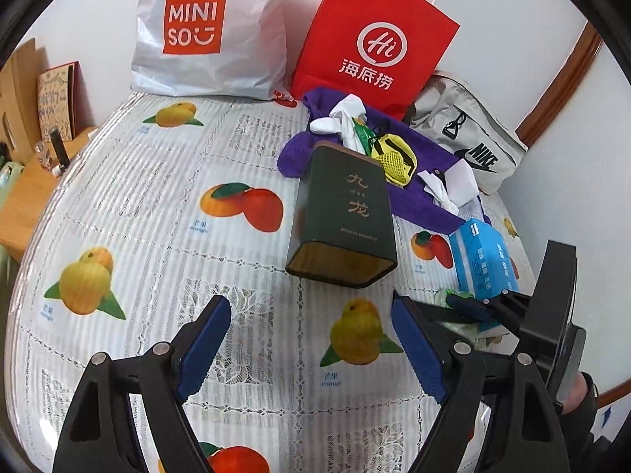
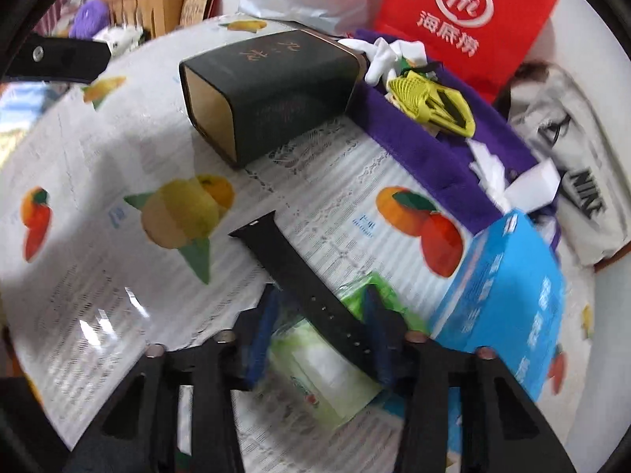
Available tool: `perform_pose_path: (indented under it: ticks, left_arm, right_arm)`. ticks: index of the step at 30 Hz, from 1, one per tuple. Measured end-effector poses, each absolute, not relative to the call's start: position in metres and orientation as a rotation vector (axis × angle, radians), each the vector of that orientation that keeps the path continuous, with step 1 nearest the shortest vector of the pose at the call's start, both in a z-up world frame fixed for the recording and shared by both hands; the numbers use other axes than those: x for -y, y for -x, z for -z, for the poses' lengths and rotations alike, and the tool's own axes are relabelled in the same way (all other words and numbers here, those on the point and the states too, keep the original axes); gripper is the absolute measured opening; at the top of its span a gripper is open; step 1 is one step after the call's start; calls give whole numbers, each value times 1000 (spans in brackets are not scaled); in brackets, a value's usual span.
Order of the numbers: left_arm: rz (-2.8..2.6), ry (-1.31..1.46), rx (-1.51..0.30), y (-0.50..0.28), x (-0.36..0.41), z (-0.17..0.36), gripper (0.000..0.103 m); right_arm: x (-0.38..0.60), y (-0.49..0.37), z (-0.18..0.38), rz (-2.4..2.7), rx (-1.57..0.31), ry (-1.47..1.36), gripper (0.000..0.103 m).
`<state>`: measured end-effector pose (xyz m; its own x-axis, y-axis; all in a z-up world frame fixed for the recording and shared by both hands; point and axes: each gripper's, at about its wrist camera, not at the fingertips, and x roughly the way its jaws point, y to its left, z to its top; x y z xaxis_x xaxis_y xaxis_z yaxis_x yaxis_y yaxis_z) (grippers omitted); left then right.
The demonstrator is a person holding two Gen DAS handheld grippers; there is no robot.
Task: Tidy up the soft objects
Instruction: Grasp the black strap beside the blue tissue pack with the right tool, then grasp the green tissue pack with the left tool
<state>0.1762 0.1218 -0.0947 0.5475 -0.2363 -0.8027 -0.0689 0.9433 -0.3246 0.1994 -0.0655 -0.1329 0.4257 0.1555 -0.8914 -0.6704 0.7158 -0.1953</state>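
On the fruit-print tabletop [image 1: 118, 205], you are early in the sorting: your right tongs [image 2: 319, 327] hold a black watch strap [image 2: 299, 283], pinched near its holed end, its other end pointing far-left toward the dark green box [image 2: 272, 94]. That box lies on its side with its open mouth facing you, so I judge it the likely place for the strap (though nothing confirms this). The next move would call for carrying the strap forward and left, then lining it up with the mouth before letting go.

Your left tongs [image 1: 311, 339] stand wide apart, gripping nothing, hovering over the cloth just near of the box [image 1: 343, 213]. They could steady it if it slides.

Remaining soft things sit far-right: a purple towel [image 1: 418, 189] with white socks [image 1: 339, 118] and a yellow mesh pouch [image 1: 398, 157] heaped on it. A blue tissue pack [image 2: 508, 299] and a green packet [image 2: 323, 370] lie just beside the right tongs.
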Motion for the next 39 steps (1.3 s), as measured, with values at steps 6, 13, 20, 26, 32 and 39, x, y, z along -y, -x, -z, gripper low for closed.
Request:
perform_pose_path:
  ticks: [6,13,20,26,32,39]
  left_arm:
    - [107,366,-1006,-175,-127,103,83]
    - [124,361,-1020,-173,-120,108,83]
    - [182,313,-1053,-172,-90,115,83]
    - [308,264,-1073,-173,-37,123,83]
    - [411,177,-1097,-181,24,136,83]
    - [428,100,-1134,-183,65,150,83]
  right_arm:
    - [68,-205,116,-600,-1046,477,3]
    - [88,-208,96,-652,-1073,228,3]
    - [121,-184,80,-626,-1045,97,3]
    - [174,-154,76,-524,-1015,11,3]
    - [223,-130,79,-444,-997,-65,3]
    - [263,-111,100,-385,-1022,-122,3]
